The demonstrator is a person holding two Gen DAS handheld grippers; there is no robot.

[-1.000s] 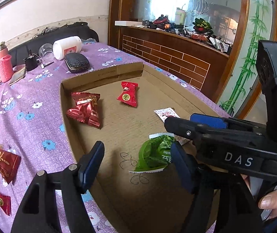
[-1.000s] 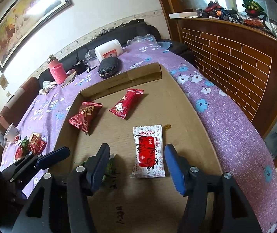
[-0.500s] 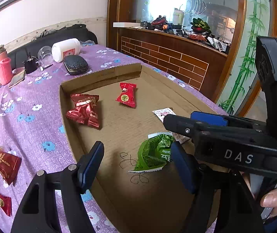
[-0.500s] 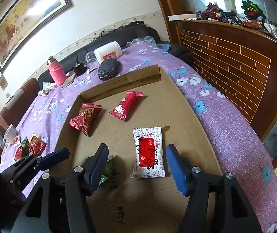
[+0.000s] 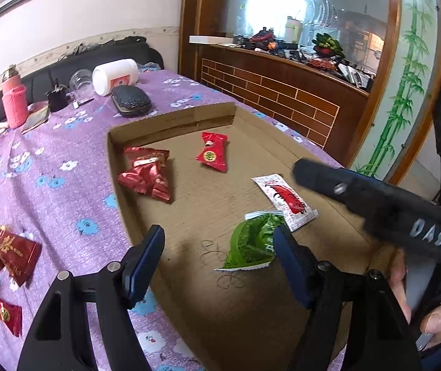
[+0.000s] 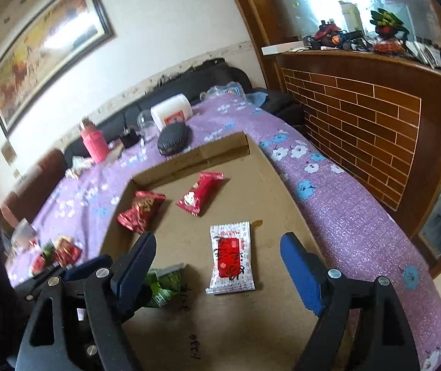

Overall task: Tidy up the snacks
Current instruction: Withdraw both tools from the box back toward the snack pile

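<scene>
— Where are the snacks sitting?

— Most lie in the shallow cardboard tray (image 6: 285, 182) on the table (image 6: 353, 216) with the purple flowered cloth. Near the tray's far wall are a dark red foil packet (image 5: 147, 173) toward its left wall and a bright red packet (image 5: 211, 151) beside it. Nearer the camera, a white sachet with a red label (image 6: 231, 259) lies flat, and a green packet (image 5: 253, 242) is just beside it, closer to the left wall.

— And outside the tray?

— A small heap of red wrappers (image 5: 13, 255) rests on the cloth by the table's left edge.

— What is the right claw (image 6: 217, 270) doing?

— Its jaws have just been opening and stand wide apart over the white sachet, without the pads touching it.

— The left claw (image 5: 217, 255)?

— Also apart, nothing pressed between the blue pads. It hovers over the tray's left wall, with the green packet seen just inside its right finger. In its view the right claw's black body crosses from the right, with a hand (image 5: 430, 306) on the grip.

— Anything at the table's far end?

— A white jar (image 5: 115, 75) on its side, a black case (image 5: 131, 100) and a pink bottle (image 5: 13, 105).
</scene>
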